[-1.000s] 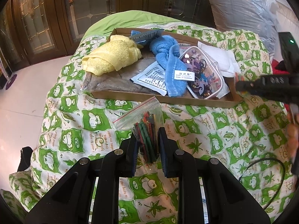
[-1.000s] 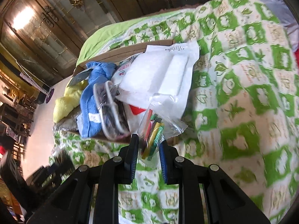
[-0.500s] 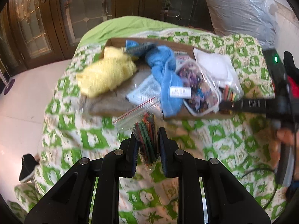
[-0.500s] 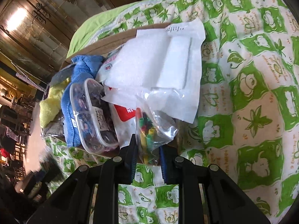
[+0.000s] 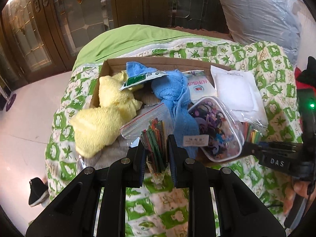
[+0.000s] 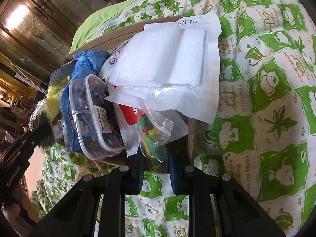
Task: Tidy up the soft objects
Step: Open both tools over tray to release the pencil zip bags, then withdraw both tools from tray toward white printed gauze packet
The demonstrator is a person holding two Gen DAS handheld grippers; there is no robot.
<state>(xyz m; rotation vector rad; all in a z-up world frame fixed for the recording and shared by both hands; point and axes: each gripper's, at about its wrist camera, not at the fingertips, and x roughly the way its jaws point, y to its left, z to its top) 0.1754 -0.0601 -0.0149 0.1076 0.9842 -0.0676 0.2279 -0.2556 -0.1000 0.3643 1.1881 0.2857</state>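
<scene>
**Two limp bags of sticks, one in each claw**

The left claw [image 5: 156,154] pinches a clear zip bag of coloured sticks [image 5: 153,130] over the shallow cardboard tray [image 5: 110,63]; the right claw [image 6: 155,164] pinches a second clear bag of coloured pieces [image 6: 153,136] at the tray's near right corner. Both look light, slippery and floppy; best gripped at the bundle. Towels: one yellow [image 5: 102,122], one blue [image 5: 177,98].
</scene>
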